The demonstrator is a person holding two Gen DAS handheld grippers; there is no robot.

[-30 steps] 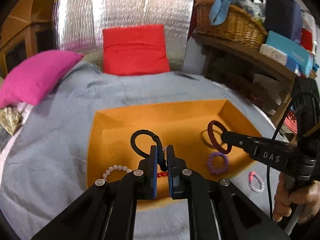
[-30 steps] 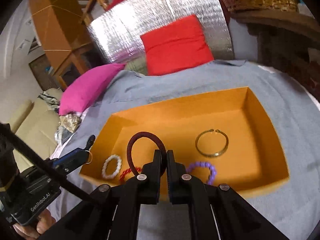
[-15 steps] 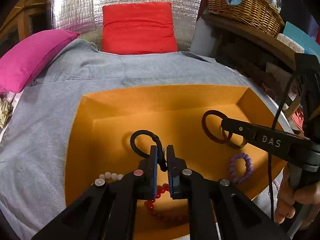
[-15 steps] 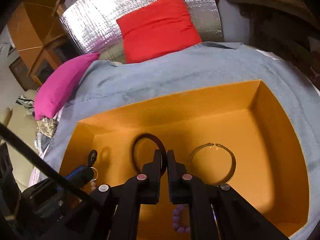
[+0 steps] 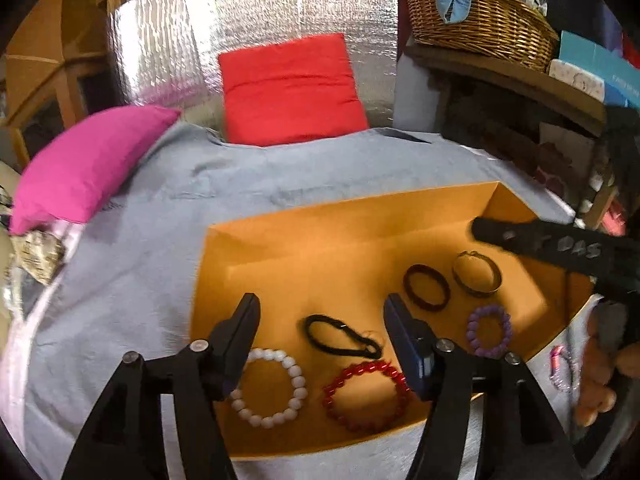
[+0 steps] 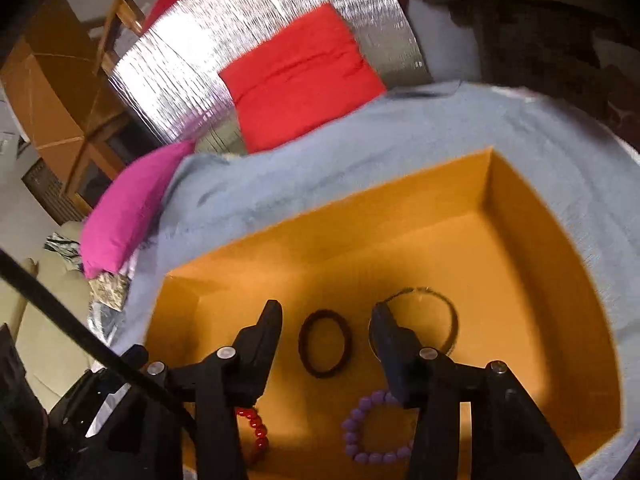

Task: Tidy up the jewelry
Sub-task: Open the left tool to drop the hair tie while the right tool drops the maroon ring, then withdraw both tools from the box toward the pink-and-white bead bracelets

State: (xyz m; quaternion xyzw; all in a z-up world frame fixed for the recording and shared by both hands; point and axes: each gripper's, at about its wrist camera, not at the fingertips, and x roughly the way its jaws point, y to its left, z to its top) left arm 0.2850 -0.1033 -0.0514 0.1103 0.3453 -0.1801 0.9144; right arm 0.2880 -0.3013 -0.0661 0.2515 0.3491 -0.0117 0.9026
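Both tongs spread, empty — left tongs (image 5: 320,316) over black hair tie (image 5: 342,336) in orange tray (image 5: 320,216). One pink bracelet (image 5: 562,364) lies outside on grey cloth, right of tray — right tongs (image 6: 326,320) nearer

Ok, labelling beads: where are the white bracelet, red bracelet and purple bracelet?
white bracelet (image 5: 269,388), left wrist view, on the loop's left beads.
red bracelet (image 5: 366,396), left wrist view, lower beads.
purple bracelet (image 5: 489,331), left wrist view, top beads.
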